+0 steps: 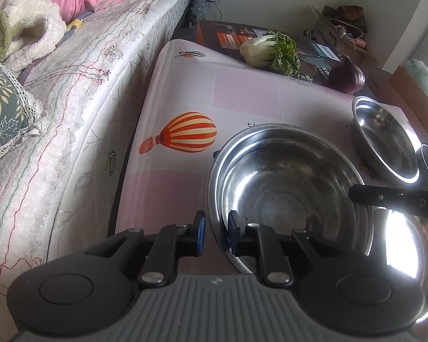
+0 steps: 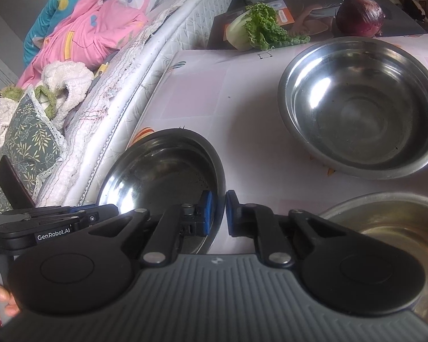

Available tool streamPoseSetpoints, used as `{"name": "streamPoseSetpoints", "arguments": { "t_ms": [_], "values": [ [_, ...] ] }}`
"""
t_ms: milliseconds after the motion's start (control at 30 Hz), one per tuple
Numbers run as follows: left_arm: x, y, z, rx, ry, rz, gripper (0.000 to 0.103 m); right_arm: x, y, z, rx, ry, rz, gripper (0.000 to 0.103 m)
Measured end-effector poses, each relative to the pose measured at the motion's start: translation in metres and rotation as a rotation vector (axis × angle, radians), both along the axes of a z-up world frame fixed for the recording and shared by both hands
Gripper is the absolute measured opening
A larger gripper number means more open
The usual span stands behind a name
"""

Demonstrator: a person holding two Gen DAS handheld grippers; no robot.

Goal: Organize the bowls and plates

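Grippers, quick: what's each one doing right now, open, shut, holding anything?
Left gripper: shut on the near rim of the steel bowl.
Right gripper: shut on the same bowl's opposite rim.

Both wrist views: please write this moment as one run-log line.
left gripper: shut on steel bowl rim | right gripper: shut on same bowl's rim | second bowl: apart on table

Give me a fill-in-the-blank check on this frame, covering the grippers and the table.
1. The left gripper is shut on the round stainless steel bowl's ___.
2. The right gripper clamps the ___ bowl.
3. Beside the leafy green cabbage sits a purple ___.
4. The pink tablecloth bears a striped hot-air ___.

Missing words: rim; same; onion; balloon.
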State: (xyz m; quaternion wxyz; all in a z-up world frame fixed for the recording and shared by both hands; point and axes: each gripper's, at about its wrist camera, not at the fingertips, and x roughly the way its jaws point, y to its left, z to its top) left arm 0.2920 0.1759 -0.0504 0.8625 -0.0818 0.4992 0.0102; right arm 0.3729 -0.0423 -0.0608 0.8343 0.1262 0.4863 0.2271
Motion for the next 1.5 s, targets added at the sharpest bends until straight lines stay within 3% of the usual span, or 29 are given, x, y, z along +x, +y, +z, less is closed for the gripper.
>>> {"name": "streamPoseSetpoints", "arguments": {
  "t_ms": [600,1500],
  "values": [
    [-0.005,-0.01,0.012,0.075,-0.04,-0.002,0.017,-0.004,0.003,0.008,-0.006,-0.027,0.004,0.01],
    [-0.027,-0.02,0.047,0.104,-0.125,-0.006,0.017,-0.023,-0.013,0.04,0.03,-0.078,-0.004,0.01]
  ]
}}
